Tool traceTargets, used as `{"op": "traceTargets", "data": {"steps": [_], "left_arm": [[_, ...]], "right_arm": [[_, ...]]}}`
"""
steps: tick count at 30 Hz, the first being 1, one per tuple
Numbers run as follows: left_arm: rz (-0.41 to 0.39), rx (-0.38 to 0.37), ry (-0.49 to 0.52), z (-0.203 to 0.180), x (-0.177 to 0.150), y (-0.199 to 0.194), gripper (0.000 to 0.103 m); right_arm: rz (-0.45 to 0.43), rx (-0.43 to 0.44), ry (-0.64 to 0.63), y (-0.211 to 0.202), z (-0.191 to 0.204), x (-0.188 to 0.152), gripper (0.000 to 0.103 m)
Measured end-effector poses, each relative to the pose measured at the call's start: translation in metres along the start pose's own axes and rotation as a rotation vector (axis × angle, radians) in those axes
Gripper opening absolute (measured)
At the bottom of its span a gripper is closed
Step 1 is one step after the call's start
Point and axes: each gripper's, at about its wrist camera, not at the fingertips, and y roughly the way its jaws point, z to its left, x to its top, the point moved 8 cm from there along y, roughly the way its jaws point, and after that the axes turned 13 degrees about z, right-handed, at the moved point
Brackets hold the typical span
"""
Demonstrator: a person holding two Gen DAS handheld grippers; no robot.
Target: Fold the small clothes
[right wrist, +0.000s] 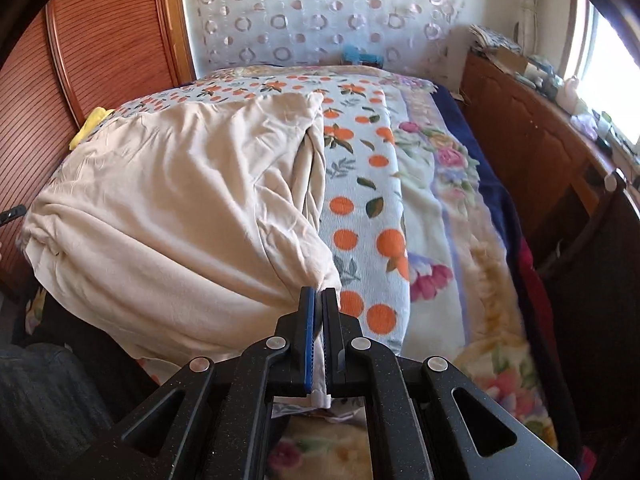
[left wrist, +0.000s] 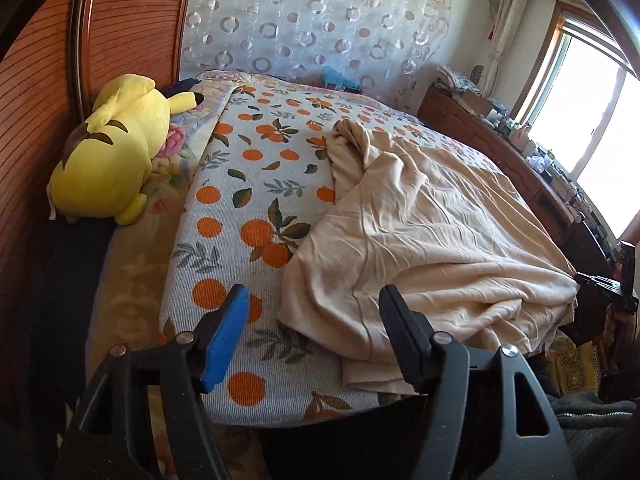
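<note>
Bed [left wrist: 224, 404] takes most of both views, topped with an orange-print cover [left wrist: 256, 168]. Cream garment [left wrist: 432, 232] lies crumpled on that cover, on the bed's right half in the left wrist view, its near hem at the bed's front edge. Yellow plush toy [left wrist: 108, 156] sits far left by the wooden wall panel. Left gripper [left wrist: 312, 312] is released, jaws apart over the garment's near-left corner, nothing pinched. Right gripper [right wrist: 319, 304] is clenched on the garment's near-right corner, cloth bunched between the pads.

Cream garment [left wrist: 432, 232], wrinkled, bunched, lying on orange-print blanket [left wrist: 240, 184], near corner lifted.
</note>
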Motion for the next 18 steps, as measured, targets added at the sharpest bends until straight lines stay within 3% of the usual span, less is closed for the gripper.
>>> {"op": "traceTargets", "data": {"steps": [7, 16, 18], "left_arm": [[0.018, -0.047, -0.039, -0.013, -0.014, 0.009, 0.068], [0.020, -0.032, -0.036, -0.027, -0.023, 0.015, 0.067], [0.018, -0.019, -0.028, -0.029, -0.026, 0.014, 0.060]], "right_arm": [[-0.027, 0.041, 0.055, 0.015, 0.005, -0.008, 0.041], [-0.006, 0.046, 0.051, 0.016, 0.014, -0.017, 0.045], [-0.006, 0.037, 0.047, 0.017, 0.015, -0.018, 0.045]]}}
